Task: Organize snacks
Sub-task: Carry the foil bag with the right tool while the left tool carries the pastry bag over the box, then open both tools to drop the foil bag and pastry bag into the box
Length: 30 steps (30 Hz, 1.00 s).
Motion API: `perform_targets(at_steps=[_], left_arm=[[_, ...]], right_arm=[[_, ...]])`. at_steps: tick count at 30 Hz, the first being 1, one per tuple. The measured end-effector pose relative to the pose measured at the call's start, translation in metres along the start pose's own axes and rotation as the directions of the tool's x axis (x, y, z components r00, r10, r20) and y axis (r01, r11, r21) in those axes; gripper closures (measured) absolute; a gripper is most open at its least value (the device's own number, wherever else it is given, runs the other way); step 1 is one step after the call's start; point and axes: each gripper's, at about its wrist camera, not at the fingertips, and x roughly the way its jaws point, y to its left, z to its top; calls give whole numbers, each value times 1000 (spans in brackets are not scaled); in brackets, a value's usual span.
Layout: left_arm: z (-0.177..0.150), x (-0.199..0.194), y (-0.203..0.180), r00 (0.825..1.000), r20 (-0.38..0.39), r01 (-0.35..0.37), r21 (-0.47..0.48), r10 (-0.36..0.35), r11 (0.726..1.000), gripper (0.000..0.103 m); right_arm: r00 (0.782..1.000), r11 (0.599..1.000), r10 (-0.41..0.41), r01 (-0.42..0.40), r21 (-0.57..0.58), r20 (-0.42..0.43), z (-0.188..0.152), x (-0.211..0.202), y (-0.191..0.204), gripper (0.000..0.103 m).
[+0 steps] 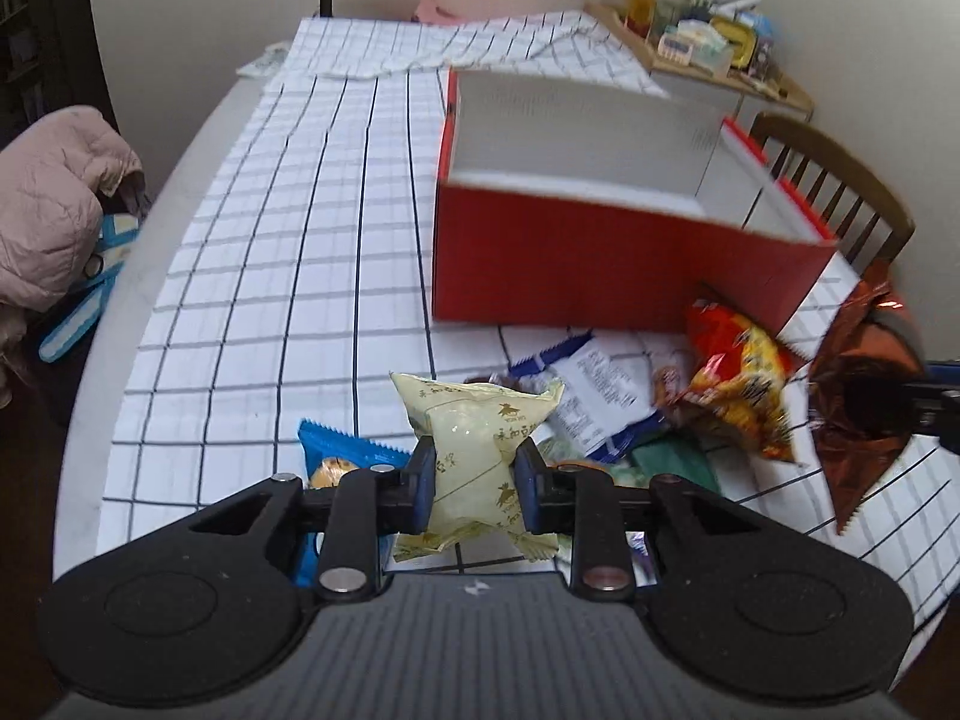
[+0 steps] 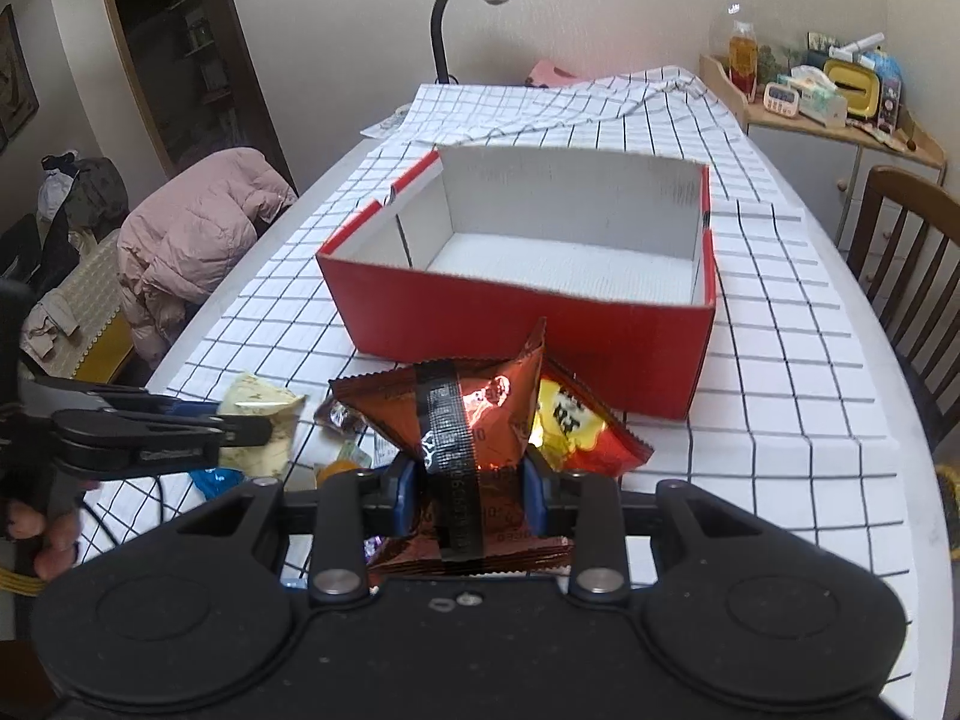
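Left tongs (image 1: 474, 480) level, clamping pale packet (image 1: 480, 438); right tongs (image 2: 471, 495) likewise, brown packet (image 2: 468, 420).

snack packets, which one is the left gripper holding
The pale yellow packet, pinched between the left gripper. The copper-brown foil packet is in the right gripper, and the red-and-yellow packet lies on the table.

box (image 2: 528, 324) on tablecloth (image 2: 780, 360) | snack pile (image 1: 630, 408) before box | chair (image 2: 912, 252) right of table
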Motion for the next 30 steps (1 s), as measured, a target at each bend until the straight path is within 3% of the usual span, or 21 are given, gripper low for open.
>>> perform_targets(at_steps=[8,17,22,30], left_arm=[[43,-34,-13,997,76,29,5,-29,1000,77],[110,-27,-47,988,152,18,79,-29,997,77],[138,-2,-64,991,135,11,84,-22,996,77],[171,56,-79,999,43,-31,89,27,996,76]], right_arm=[[998,999,-31,33,-21,62,34,-9,-9,70],[991,997,-69,71,-10,112,93,4,-44,70],[991,995,-94,96,-22,94,111,28,-58,70],[996,996,-89,89,-23,6,126,72,-77,70]])
